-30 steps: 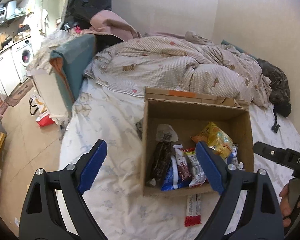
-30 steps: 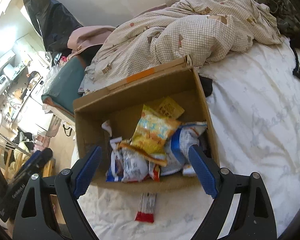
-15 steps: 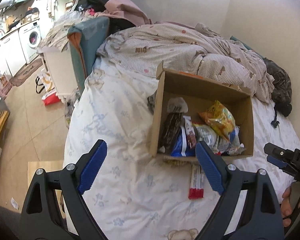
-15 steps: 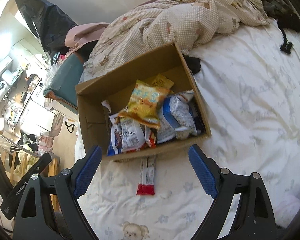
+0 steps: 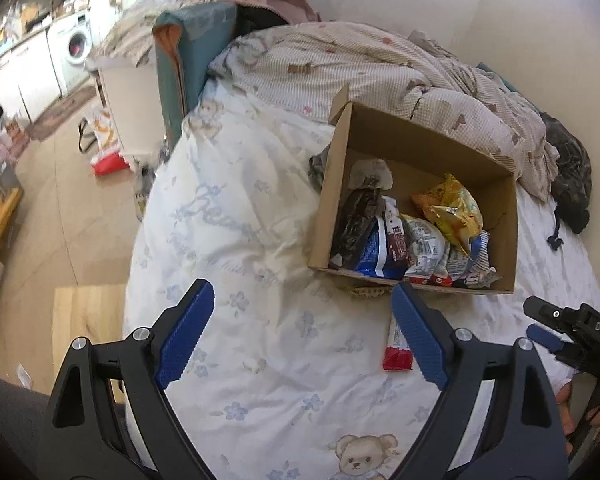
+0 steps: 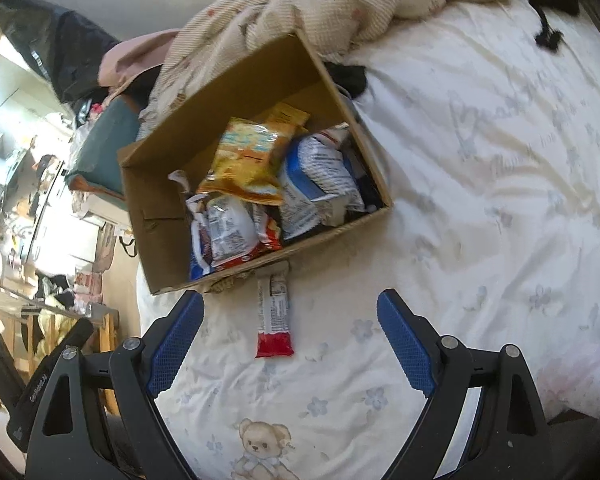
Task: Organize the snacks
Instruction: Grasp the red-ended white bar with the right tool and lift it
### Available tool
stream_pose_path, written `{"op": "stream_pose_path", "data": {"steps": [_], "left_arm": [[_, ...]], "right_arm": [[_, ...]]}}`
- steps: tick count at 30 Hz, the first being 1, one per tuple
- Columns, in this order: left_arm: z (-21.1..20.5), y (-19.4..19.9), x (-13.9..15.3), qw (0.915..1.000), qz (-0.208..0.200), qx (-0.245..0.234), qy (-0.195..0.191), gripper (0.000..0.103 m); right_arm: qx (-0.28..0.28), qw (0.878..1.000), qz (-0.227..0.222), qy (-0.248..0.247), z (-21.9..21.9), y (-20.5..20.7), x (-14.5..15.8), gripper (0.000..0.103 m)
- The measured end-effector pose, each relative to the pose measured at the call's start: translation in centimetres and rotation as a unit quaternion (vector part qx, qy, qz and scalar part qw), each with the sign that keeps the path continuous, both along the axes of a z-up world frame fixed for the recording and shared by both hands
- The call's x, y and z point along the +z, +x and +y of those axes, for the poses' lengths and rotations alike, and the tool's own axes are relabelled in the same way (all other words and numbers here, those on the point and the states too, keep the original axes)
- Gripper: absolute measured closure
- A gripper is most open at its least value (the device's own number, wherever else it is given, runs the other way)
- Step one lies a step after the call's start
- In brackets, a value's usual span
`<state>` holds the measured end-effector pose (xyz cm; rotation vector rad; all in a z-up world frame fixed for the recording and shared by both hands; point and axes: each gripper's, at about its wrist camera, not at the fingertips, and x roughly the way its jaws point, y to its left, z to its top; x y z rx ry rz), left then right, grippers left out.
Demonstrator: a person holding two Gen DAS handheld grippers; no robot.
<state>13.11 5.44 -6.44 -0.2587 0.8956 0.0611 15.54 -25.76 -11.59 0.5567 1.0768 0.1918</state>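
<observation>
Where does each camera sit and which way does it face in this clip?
Left wrist: on the left gripper, angled down at the bed; its open blue fingers, the right gripper and a hand show.
Right wrist: on the right gripper, angled down at the bed; its open fingers show, the left gripper at the left edge.
Shared: the cardboard box of snacks and the snack bar before it.

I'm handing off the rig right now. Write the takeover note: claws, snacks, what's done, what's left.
Left claw: open, empty, above the bedsheet.
Right claw: open, empty, with the red-and-white snack bar lying on the sheet between its fingers, untouched.
Cardboard box on the bed holds a loose pile of snack packets, yellow bag on top.
Done: most snacks are boxed.
Left: pick up the bar, box it, tidy the pile.
</observation>
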Motion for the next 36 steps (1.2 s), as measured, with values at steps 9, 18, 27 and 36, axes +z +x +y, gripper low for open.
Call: {"op": "stream_pose_path", "data": {"steps": [9,18,27,36], "left_arm": [[1.2,0.4,-1.3,0.999,0.028,0.019,-0.03,0.015],[1.6,0.7,-2.2,0.998,0.052,0.024,-0.027,0.015],[0.7,1.3,-3.5,0.9971,0.072,0.012,-0.02,0.015],[-3.7,3.3,-6.0,0.9945,0.092,-0.046,0.016,0.015]], "right_arm": [[0.02,0.996,0.087,0.005,2.6,2.8,-5.1,0.012],[0.112,0.979,0.105,-0.134,12.1,5.4,-10.2,0.02],[0.109,0.972,0.104,-0.181,11.7,4.4,-10.2,0.069],[0.076,0.985,0.116,-0.102,6.0,-0.8,-6.9,0.07]]}}
